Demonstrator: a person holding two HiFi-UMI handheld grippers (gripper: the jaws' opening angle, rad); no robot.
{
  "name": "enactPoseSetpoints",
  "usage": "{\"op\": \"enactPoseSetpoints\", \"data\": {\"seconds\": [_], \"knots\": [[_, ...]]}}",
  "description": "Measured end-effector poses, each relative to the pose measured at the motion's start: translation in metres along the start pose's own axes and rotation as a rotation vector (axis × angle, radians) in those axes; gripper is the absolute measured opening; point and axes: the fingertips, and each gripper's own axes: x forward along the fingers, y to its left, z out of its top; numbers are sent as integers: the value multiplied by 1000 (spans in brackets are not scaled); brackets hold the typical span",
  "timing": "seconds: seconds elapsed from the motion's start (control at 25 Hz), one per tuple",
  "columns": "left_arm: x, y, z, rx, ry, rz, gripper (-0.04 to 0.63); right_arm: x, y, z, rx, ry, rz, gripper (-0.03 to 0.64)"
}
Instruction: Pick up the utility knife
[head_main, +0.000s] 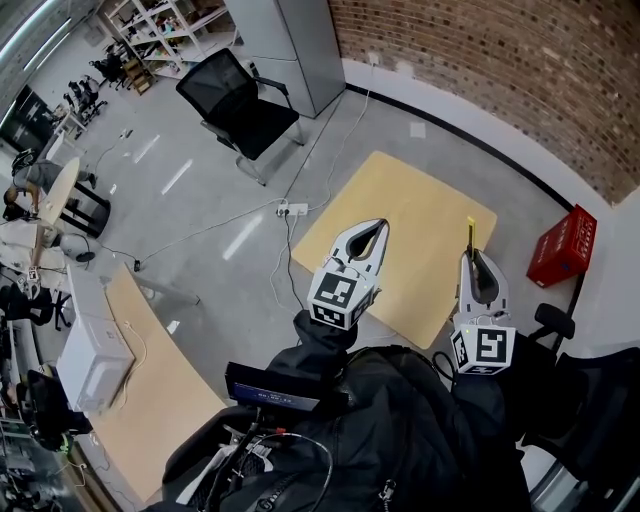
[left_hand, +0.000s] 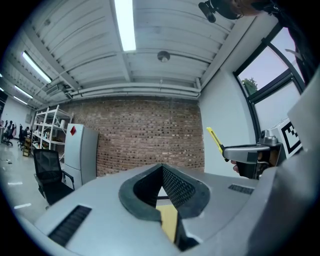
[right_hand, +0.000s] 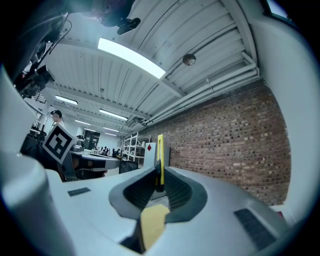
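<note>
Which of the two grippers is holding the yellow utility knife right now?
The right gripper: the utility knife stands clamped between its fingers, yellow end poking out past them. The left gripper has its fingers closed on nothing.

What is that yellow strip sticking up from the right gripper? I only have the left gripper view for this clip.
Observer: It is the utility knife. The right gripper view shows the right gripper shut on it, with the yellow body standing up between the jaw tips.
Operator: Where is it relative to the table?
Observer: In the head view, the left gripper and the right gripper are side by side over a tan table, and the knife points toward its far edge.
Operator: Anything else near the table?
Observer: A red crate stands on the floor beside the table's right corner.
</note>
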Motion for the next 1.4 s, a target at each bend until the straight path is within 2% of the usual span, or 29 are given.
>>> {"op": "enactPoseSetpoints", "data": {"seconds": [1.4], "knots": [[-1,-6,-10,-12,25,-13,0,-4,-1,-9,21,15,-18,52]]}}
